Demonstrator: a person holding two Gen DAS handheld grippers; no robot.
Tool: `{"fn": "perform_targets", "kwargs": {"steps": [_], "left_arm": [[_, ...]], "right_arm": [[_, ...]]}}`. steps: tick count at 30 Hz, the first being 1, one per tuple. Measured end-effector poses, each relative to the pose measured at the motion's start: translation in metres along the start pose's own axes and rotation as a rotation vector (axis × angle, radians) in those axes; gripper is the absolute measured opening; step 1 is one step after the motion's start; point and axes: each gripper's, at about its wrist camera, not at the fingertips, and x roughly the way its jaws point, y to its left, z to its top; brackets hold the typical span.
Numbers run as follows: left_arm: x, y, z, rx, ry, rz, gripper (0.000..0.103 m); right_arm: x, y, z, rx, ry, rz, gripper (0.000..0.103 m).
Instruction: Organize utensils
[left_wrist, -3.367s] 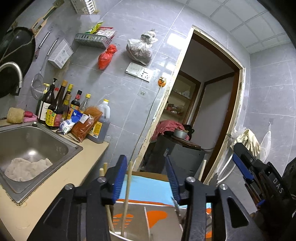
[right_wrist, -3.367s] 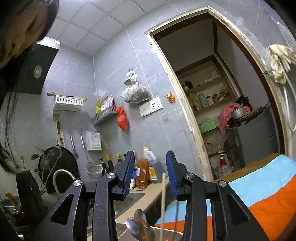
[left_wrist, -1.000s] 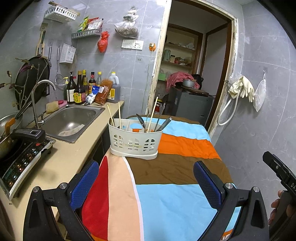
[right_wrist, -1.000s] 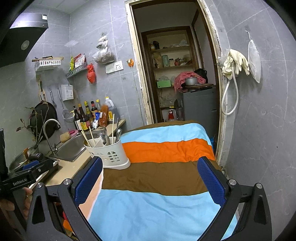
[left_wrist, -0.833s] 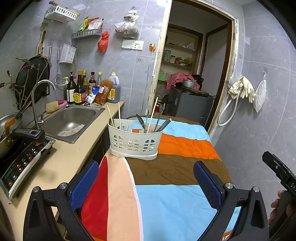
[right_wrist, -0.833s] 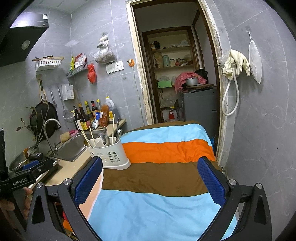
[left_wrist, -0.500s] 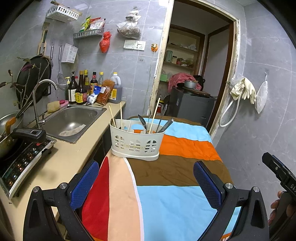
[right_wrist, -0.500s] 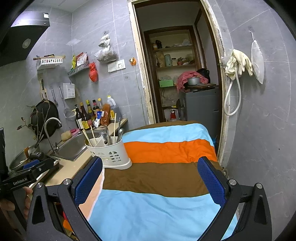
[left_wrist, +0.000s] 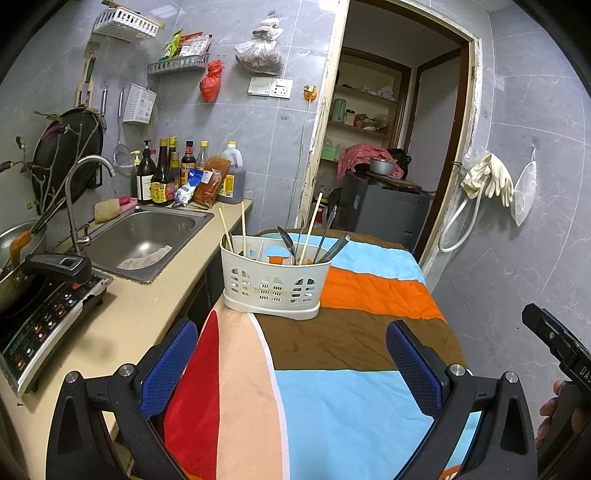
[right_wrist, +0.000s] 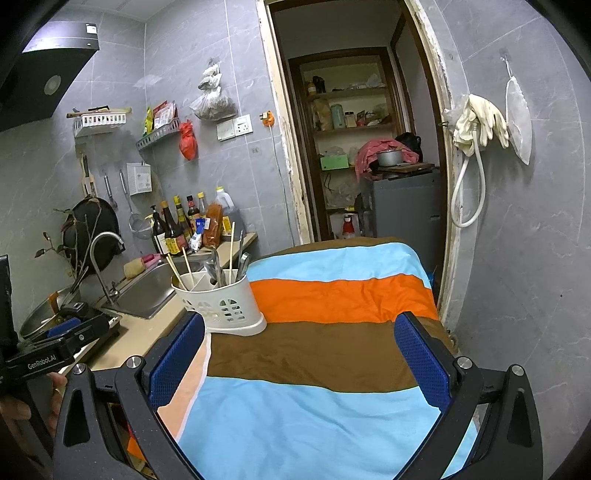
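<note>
1. The utensils (left_wrist: 295, 243) stand upright in a white slotted basket (left_wrist: 273, 286): wooden chopsticks, a spoon and some dark-handled metal pieces, sorted into its compartments. Which compartment holds which piece is hard to tell, since the basket wall hides their lower ends.
2. The basket sits on the striped cloth (left_wrist: 332, 369) covering the table (right_wrist: 424, 325), at the far left corner next to the sink (left_wrist: 147, 236).
3. A few seconds ago both claws were right over the basket with their jaws narrow, chopsticks and a spoon just below them. Now they are pulled well back toward the near edge, and the basket has stayed put over the last second.
4. The left claw (left_wrist: 291, 362) is spread wide and holds nothing; the right claw (right_wrist: 299, 354) is likewise released and empty.
5. No loose utensil lies on the visible cloth, so the sorting looks finished or very nearly so, with the withdrawal as the closing move.
6. Hidden or cut off: the near strip of cloth behind both claws, the basket's inside, and all of each person's hand but the fingers at the picture edges.
</note>
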Motion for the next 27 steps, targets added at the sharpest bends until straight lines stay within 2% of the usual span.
{"fn": "perform_targets", "kwargs": {"steps": [11,19,27], "left_arm": [[0.004,0.002,-0.001,-0.004,0.001,-0.002,0.103],[0.008,0.004,-0.001,-0.003,-0.027,0.003,0.103],[0.017,0.009,0.000,-0.004,-0.013,0.003,0.103]], "right_arm": [[0.001,0.002,-0.001,0.000,0.002,0.000,0.101],[0.013,0.011,-0.005,-0.003,0.019,0.007,0.101],[0.022,0.014,-0.005,-0.001,0.032,0.014,0.101]]}}
